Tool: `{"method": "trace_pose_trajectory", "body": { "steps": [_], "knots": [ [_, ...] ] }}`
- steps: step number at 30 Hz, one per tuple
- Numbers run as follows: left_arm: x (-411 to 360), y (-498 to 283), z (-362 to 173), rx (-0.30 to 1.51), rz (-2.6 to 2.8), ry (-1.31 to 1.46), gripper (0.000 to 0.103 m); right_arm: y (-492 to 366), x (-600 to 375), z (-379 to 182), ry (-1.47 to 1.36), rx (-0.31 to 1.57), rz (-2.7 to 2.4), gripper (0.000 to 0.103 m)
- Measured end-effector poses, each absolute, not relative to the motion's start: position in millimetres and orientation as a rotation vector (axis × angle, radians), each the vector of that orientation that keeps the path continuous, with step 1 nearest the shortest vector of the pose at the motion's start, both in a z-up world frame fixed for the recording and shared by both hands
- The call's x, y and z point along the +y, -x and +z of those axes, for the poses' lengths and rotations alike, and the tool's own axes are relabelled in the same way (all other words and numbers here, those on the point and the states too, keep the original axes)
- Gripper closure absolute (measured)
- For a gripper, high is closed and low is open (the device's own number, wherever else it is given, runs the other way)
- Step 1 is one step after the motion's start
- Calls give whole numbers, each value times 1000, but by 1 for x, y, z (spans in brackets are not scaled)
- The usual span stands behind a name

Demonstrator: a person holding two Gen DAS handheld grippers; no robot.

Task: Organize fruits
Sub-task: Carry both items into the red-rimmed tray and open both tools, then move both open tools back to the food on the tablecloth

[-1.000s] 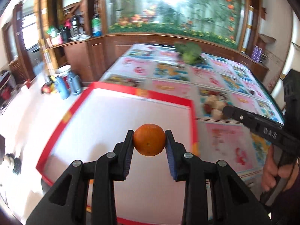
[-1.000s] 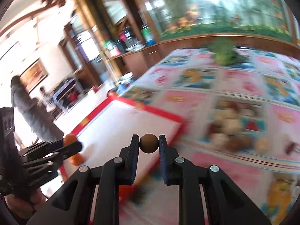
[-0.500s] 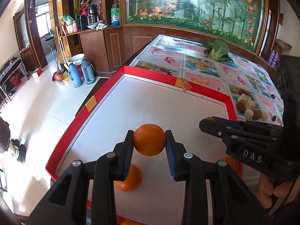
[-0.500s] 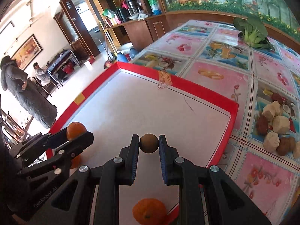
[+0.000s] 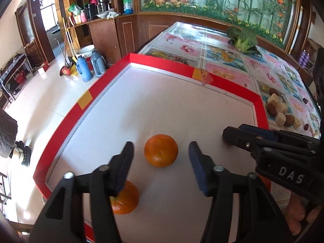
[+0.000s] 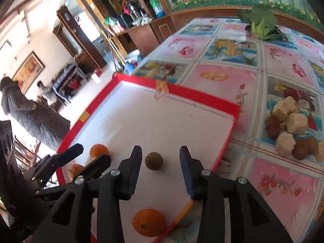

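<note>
Now orange (image 5: 161, 150) lies between opening left hand-held gripper (image 5: 161, 167) pads, untouched.

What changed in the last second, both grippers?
Both let go. The left gripper, jaws opening, set its orange on the white tray; the right gripper, jaws opening, released the small brown fruit there too. Both came in lower over the tray. The pile on the tablecloth and the greens stayed put.

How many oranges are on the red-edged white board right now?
3. One orange between the left gripper's opening jaws, a second orange behind its left finger, a third orange near the right gripper. None seems hidden.
</note>
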State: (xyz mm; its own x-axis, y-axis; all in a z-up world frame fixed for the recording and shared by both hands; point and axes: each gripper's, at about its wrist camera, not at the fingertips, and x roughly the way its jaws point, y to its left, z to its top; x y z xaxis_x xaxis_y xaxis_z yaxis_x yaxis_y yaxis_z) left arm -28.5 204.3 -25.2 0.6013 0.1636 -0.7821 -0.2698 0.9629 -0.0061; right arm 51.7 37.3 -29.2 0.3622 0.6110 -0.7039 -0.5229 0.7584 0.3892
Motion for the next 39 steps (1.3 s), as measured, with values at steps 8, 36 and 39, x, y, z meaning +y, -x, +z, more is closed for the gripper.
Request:
{"method": "trace_pose_trajectory", "body": {
  "steps": [8, 36, 39],
  "knots": [
    [173, 55, 18, 711, 150, 126, 7, -46, -59, -7, -192, 795, 639, 65],
    [-25, 21, 27, 710, -262, -150, 0, -70, -253, -43, -90, 877, 226, 64],
    [-34, 3, 24, 714, -269, -182, 0, -77, -252, -49, -70, 903, 204, 64]
  ]
}}
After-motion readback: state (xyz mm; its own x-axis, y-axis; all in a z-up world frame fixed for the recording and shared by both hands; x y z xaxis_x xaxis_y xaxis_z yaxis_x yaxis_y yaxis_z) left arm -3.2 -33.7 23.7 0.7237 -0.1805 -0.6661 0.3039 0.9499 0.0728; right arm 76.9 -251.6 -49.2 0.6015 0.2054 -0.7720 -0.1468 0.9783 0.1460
